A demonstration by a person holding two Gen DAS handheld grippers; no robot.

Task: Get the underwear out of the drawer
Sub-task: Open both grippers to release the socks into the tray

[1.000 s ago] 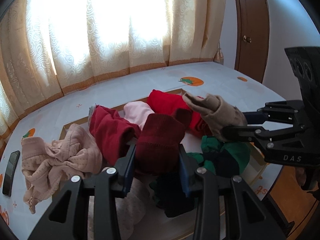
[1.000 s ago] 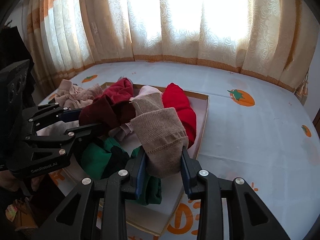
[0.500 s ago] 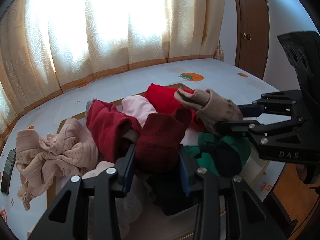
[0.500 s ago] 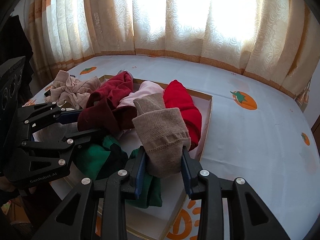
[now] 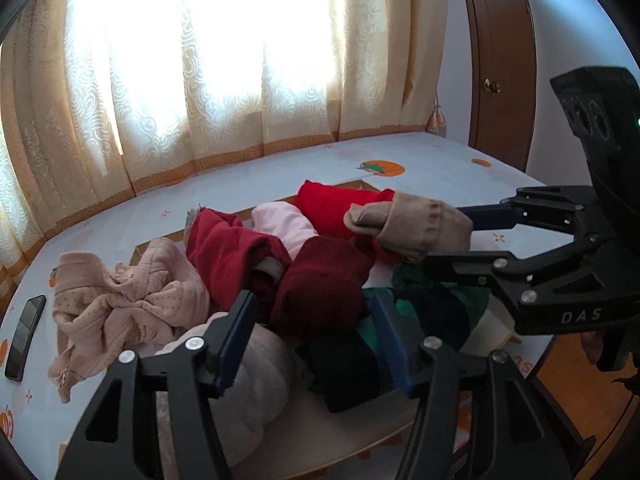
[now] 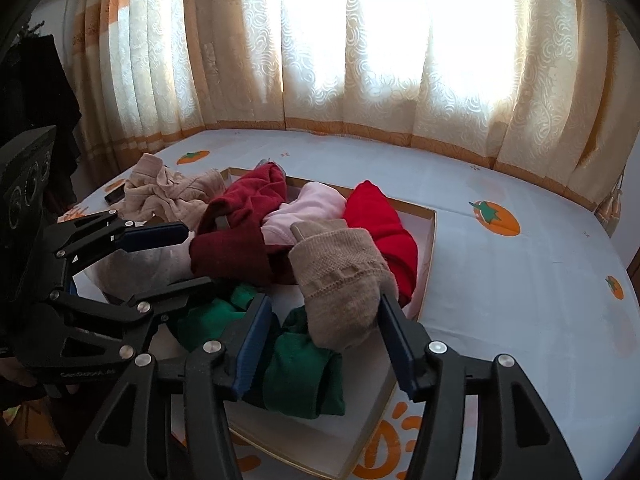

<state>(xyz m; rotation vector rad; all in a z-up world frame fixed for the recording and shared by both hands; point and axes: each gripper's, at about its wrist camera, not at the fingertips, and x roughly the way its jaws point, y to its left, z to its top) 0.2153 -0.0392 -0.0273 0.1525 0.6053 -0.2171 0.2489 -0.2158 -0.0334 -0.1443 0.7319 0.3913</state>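
Between the spread fingers of the left tool [image 5: 312, 332] sits a dark maroon garment [image 5: 320, 280]. Its jaws have just been opening, and a gap shows on the left side, so the pads no longer press the cloth. It rests on the heap in the drawer [image 6: 428, 248], a shallow tray lying on the bed [image 6: 520, 280].

Ahead of the right tool [image 6: 320, 340] a beige knitted piece [image 6: 340, 280] lies between its fingers too. These jaws have likewise just been opening: the left pad stands clear, while the right pad is at the cloth's edge (whether it touches, I cannot tell).

Beyond the beige piece lie a bright red garment [image 6: 384, 228] and a pale pink one [image 6: 316, 204]. Under both tools lies green clothing [image 6: 304, 376], with a dark item [image 5: 344, 368] beside it. Left of the left tool a crimson garment [image 5: 224, 248] lies next to the maroon one, and a dusty pink bundle [image 5: 132, 304] is heaped at the drawer's edge. Farther left a phone [image 5: 24, 336] lies flat on the sheet, which is printed with orange fruit. Cream curtains [image 6: 360, 60] hang behind the bed, and a brown door [image 5: 496, 60] stands far right in the left view.
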